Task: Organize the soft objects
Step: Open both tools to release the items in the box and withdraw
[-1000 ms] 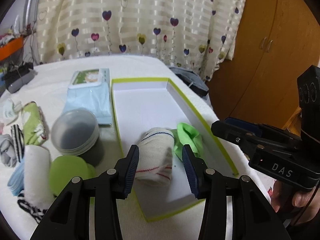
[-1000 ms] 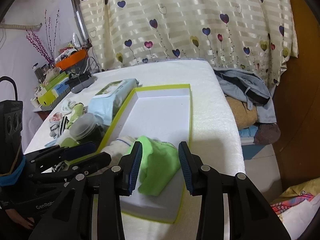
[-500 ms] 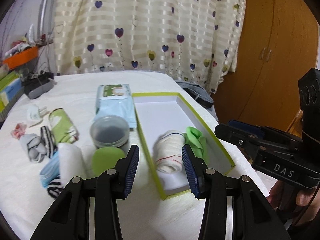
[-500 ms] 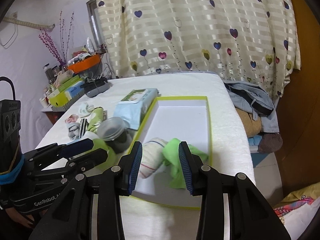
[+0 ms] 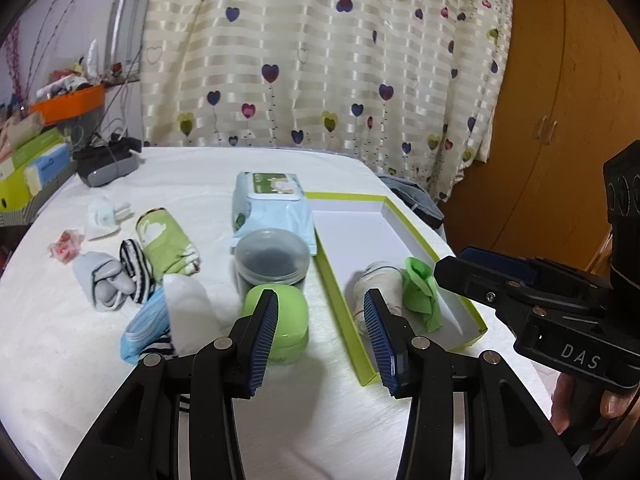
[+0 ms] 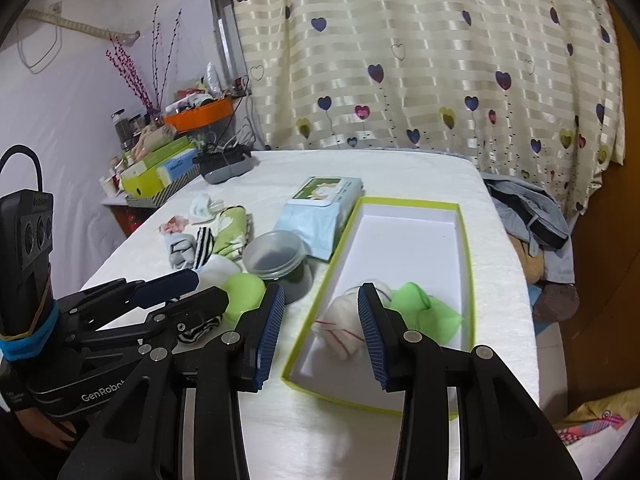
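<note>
Two claws, both spread wide, gripping nothing. Left claw (image 5: 320, 332) hangs over the white surface (image 5: 60, 344) near the box's near-left corner; right claw (image 6: 320, 330) hangs over the box's near end.

One green-rimmed box (image 5: 404, 220), holding two soft items at its near end: a white roll (image 6: 346, 330) with red and blue lines, and a green cloth (image 6: 424, 312) just right of it, touching. Rest of the box floor is bare.

Left of the box: one wipes pack (image 5: 276, 206), one lidded jar (image 5: 272, 258), one green round lid (image 5: 286, 316) just in front of the jar.

Loose soft items further left, about seven: green printed roll (image 5: 166, 246), striped black-white roll (image 5: 134, 268), grey sock (image 5: 102, 280), white roll (image 5: 186, 316), blue cloth (image 5: 142, 330), a small white piece (image 5: 102, 218) and a small pink piece (image 5: 64, 246), both hard to identify. Another striped bit shows under the white roll, mostly hidden by the left claw's finger.

In the left view the white roll in the box is partly covered by the right finger. One dark device (image 6: 226, 166) at the far edge, unclear.
</note>
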Motion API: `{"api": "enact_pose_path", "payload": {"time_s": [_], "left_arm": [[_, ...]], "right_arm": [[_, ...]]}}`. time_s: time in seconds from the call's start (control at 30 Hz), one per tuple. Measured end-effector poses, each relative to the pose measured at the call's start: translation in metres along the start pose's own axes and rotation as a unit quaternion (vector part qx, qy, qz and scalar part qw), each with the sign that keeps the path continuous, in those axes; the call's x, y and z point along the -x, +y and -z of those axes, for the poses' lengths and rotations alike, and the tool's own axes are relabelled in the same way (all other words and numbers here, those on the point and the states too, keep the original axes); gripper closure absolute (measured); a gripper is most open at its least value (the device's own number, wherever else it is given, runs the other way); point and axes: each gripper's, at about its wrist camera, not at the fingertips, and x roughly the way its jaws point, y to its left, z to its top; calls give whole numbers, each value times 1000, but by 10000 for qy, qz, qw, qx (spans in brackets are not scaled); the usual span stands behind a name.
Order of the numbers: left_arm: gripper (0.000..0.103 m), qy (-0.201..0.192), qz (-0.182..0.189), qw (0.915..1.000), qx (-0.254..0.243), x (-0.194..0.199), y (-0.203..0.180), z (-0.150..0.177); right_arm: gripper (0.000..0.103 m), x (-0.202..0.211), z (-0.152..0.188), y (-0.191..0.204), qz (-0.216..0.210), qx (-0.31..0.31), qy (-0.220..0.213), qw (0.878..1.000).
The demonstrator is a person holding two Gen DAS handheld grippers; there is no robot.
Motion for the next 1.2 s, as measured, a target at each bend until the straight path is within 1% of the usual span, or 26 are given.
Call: {"api": "enact_pose_path", "payload": {"time_s": [0.53,1.2], "left_arm": [[59,-58,-92,9997,239,10,23,4],[59,-112,-580,9953,769,25,86,11]], "right_arm": [[63,-9,-3,21,-89,176,134,9997],[63,-27,-4,59,-385,481,267,9977]]}}
